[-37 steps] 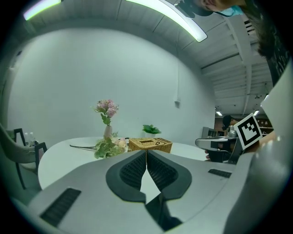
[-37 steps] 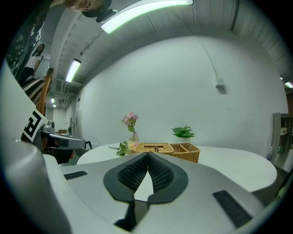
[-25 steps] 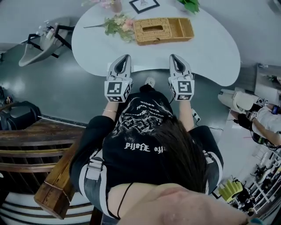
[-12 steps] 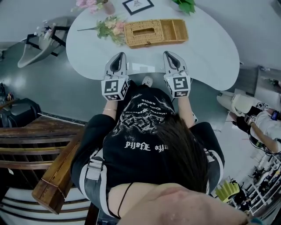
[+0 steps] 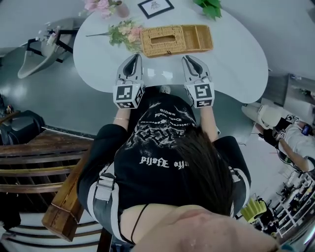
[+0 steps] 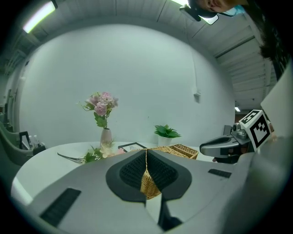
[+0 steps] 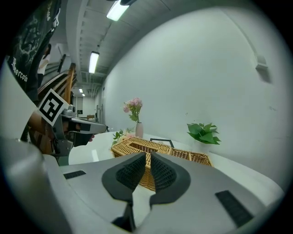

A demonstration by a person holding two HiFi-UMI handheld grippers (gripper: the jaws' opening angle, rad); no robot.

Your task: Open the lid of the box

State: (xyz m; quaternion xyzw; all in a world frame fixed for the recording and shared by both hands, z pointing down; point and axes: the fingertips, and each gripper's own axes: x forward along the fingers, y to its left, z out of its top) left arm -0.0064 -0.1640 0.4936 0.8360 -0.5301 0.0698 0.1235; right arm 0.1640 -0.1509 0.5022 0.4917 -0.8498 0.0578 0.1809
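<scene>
As both hover near box (image 5: 170, 40) | left tool (image 5: 133, 57) closed (empty) | right tool (image 5: 189, 58) closed

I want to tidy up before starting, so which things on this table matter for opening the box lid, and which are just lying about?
For the job:
wicker box
slotted lid
left gripper
right gripper

Just lying about:
loose flower stems
vase of pink flowers
picture frame
green plant

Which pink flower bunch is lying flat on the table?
The pink-and-green bunch beside the woven wicker box; the other stands in a pale vase.
</scene>
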